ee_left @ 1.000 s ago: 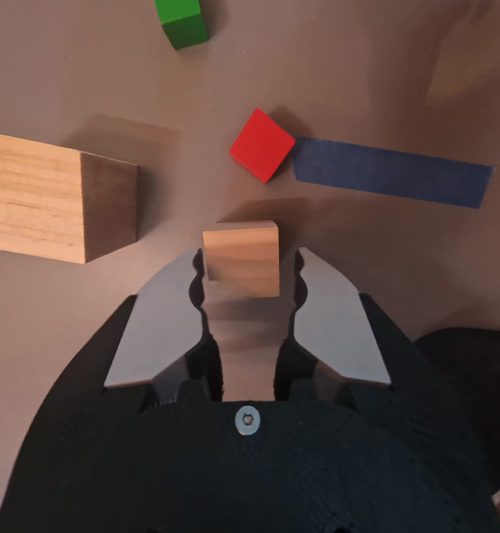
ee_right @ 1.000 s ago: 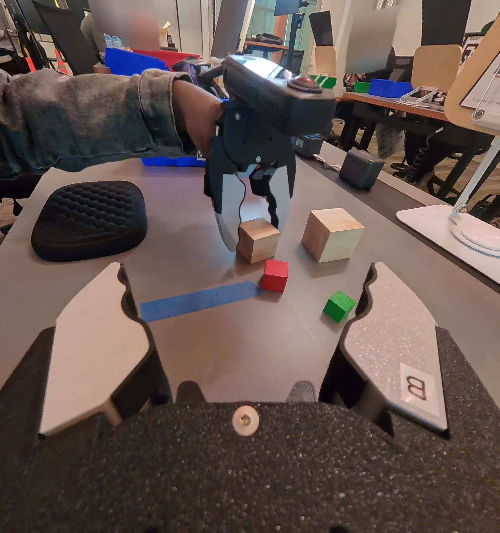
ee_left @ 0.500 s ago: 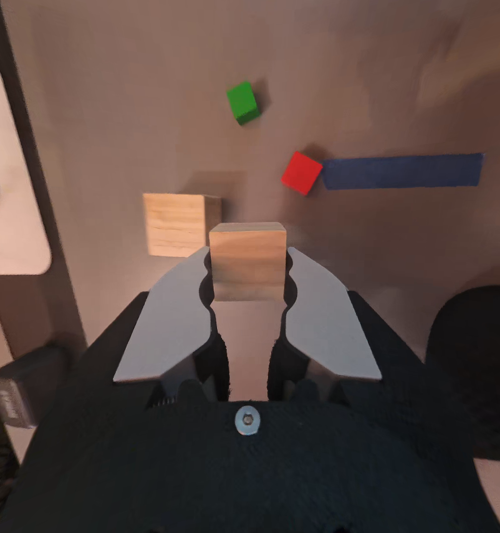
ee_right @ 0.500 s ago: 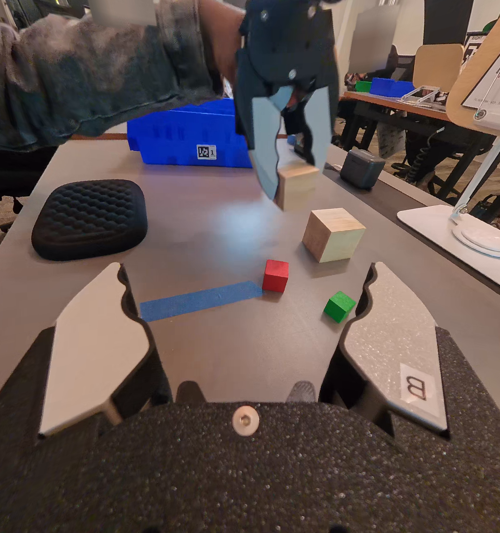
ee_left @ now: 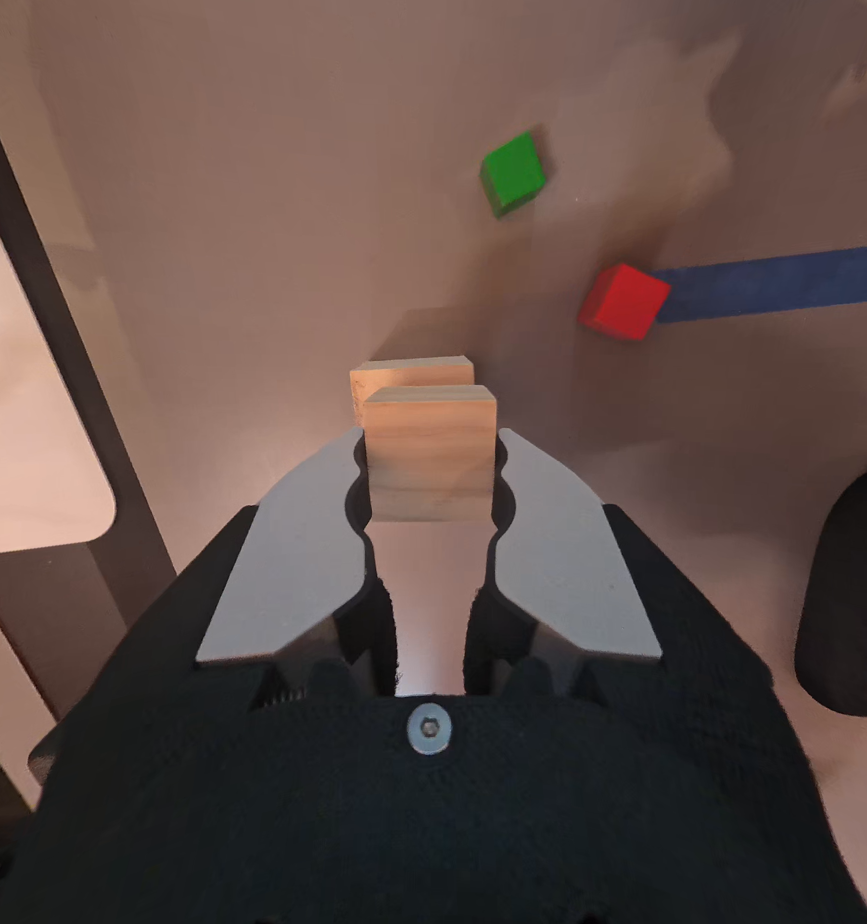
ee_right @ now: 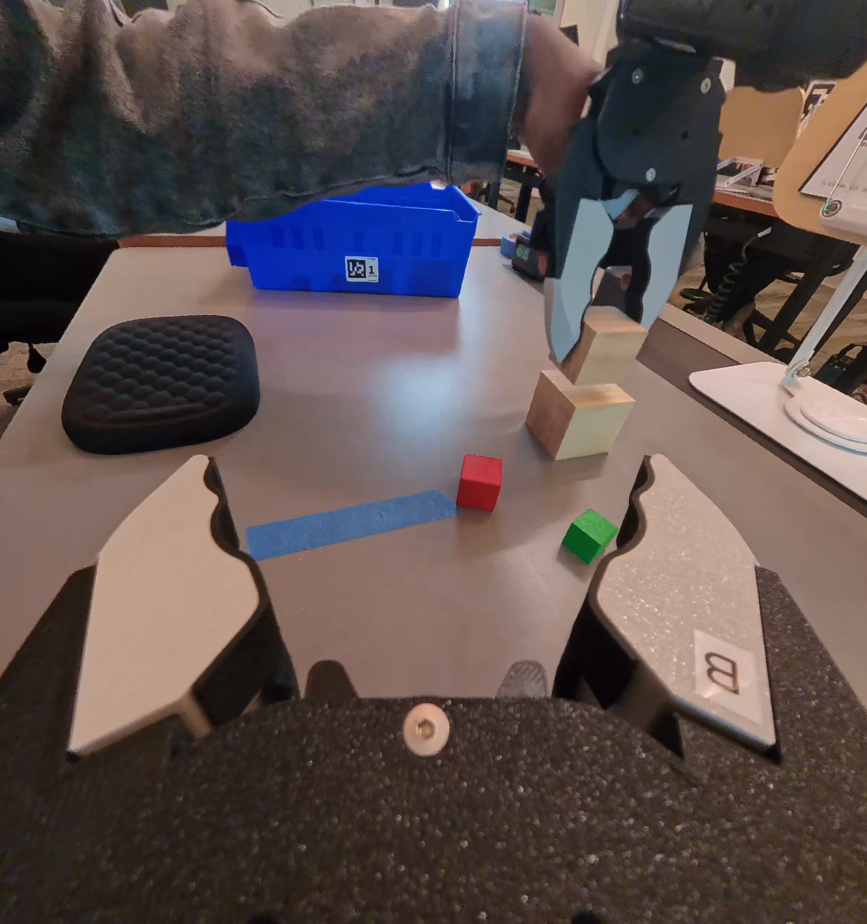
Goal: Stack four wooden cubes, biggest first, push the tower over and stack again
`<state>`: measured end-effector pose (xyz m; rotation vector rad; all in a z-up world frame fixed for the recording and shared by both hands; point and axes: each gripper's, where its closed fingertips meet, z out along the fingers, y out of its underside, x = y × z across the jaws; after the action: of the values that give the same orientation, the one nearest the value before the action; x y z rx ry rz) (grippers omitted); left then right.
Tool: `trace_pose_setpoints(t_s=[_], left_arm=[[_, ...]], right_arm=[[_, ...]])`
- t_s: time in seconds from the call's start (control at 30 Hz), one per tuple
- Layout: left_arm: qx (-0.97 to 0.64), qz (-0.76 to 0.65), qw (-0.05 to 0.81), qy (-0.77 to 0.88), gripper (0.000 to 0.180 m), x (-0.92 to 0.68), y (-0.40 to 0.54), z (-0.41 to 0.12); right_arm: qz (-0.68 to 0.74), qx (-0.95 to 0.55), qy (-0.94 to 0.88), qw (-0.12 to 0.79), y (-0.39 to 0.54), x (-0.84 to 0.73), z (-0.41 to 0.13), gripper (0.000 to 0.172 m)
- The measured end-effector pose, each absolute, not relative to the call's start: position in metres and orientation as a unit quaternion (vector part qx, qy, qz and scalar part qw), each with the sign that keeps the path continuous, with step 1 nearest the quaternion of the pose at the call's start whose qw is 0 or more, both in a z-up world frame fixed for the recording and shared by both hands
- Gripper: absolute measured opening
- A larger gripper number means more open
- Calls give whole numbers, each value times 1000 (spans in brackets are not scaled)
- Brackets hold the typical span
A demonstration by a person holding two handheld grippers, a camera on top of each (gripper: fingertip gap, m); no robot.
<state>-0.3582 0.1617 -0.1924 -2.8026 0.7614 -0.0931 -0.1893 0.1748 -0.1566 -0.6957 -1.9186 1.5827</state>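
The left gripper (ee_right: 606, 335) clamps the mid cube (ee_right: 609, 345) at right, just over the big cube (ee_right: 579, 420). Red cube (ee_right: 479, 481) and green cube (ee_right: 589, 535) await at centre; right gripper (ee_right: 424, 565) gapes wide, empty.

- The left claw (ee_left: 430, 452), wider a second ago with a gap beside the smaller plain cube (ee_left: 430, 457), now presses both fingers (ee_left: 316, 505) on it.
- That cube, then resting on the worktop (ee_right: 371, 400) next to the red cube (ee_right: 479, 481), is now in the air.
- The claw has carried it across to just above the big plain cube (ee_right: 579, 422), tilted, its low corner at that cube's top.
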Motion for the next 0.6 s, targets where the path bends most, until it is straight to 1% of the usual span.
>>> trace_pose_setpoints(t_s=[0.6], left_arm=[[-965,-29,117,234,46,-366,166,-204]], right_arm=[[589,-259,-714,277,175,-189,-156,147]])
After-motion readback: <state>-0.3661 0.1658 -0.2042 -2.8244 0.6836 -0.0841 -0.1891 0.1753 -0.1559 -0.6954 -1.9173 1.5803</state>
